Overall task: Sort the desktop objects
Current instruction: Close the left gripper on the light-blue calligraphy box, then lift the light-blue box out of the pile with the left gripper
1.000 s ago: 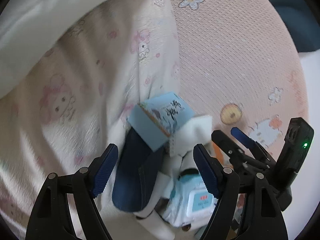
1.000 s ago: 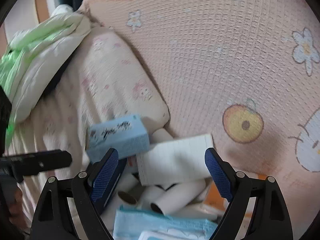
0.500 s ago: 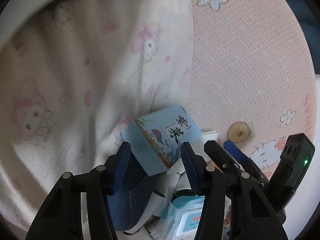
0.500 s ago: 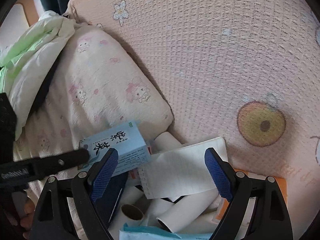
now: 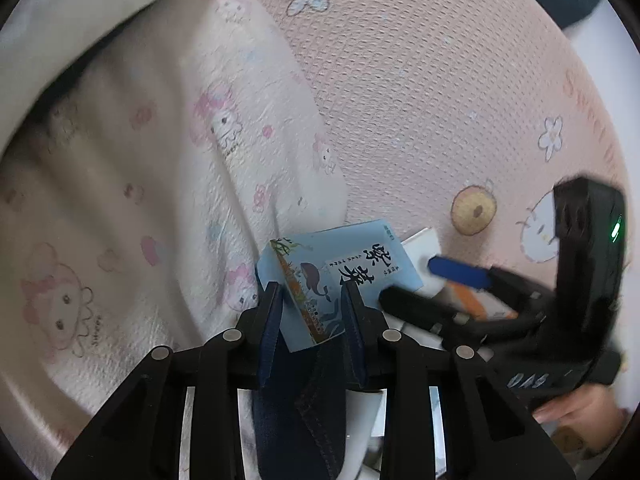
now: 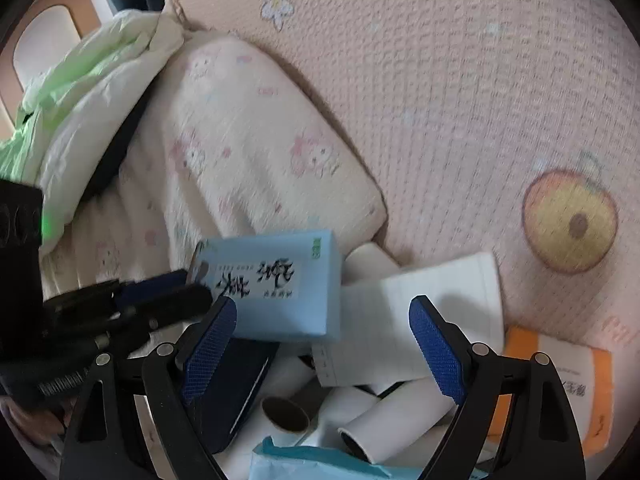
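Covering surface: pink cartoon-print blanket [image 6: 460, 92], pillow [image 6: 248, 152] atop.

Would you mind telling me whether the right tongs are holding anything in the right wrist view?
No, the right tongs stand wide open above the white paper sheet, gripping nothing.

Pink blanket [image 6: 460, 92]: waffle weave, flower and orange prints
Cream pillow [image 6: 256, 152]: cartoon characters, lies on the blanket
Pale green quilt [image 6: 88, 92]: bunched beside pillow
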`<state>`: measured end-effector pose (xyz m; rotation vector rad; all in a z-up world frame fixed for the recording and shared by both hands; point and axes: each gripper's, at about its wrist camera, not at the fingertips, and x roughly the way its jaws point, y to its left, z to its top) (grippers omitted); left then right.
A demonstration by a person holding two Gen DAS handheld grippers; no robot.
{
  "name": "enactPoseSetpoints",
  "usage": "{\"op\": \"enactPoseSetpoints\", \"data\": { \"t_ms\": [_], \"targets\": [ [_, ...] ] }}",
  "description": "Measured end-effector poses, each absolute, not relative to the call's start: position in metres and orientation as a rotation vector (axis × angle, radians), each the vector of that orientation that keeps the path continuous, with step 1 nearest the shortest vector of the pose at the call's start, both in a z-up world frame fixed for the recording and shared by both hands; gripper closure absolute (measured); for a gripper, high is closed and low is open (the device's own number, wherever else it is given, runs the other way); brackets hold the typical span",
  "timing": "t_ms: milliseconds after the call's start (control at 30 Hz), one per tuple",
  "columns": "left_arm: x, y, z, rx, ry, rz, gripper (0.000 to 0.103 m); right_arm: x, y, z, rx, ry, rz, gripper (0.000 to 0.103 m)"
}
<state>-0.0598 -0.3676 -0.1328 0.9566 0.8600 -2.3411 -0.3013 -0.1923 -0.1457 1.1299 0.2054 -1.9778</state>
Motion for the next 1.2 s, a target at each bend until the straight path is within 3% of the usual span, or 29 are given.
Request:
{"op": "enactPoseSetpoints", "data": {
  "t_ms": [67, 200, 267, 833, 1000, 1200],
  "targets": [
    [-0.057, -0.373, -0.134, 0.944, 0.912, -2.353, 0.069, -0.3, -0.191, -0.147, 1.131, 0.179, -1.964, 0.018],
    [-0.057, -0.376, -0.137, 0.931, 0.928, -2.396, 0.069, -0.302, -0.19, -0.147, 1.125, 0.13, -1.91, 0.038],
    [-0.062, -0.374, -0.138, 0.943, 0.956, -2.422, 0.069, -0.299, -0.192, -0.146, 1.114, 0.132, -1.855, 0.043],
    [-0.052, -0.352, -0.122, 0.937, 0.933, -2.503, 0.069, -0.264, -0.154, -0.149, 1.075, 0.148, -1.867, 0.043],
    [-0.057, -0.336, -0.107, 0.949, 0.873, -2.572, 0.069, -0.26, -0.127, -0.133, 1.054, 0.012, -1.893, 0.043],
    [-0.061, -0.312, -0.103, 0.932, 0.888, -2.621, 0.069, -0.241, -0.103, -0.108, 0.991, 0.071, -1.974, 0.043]
  ]
}}
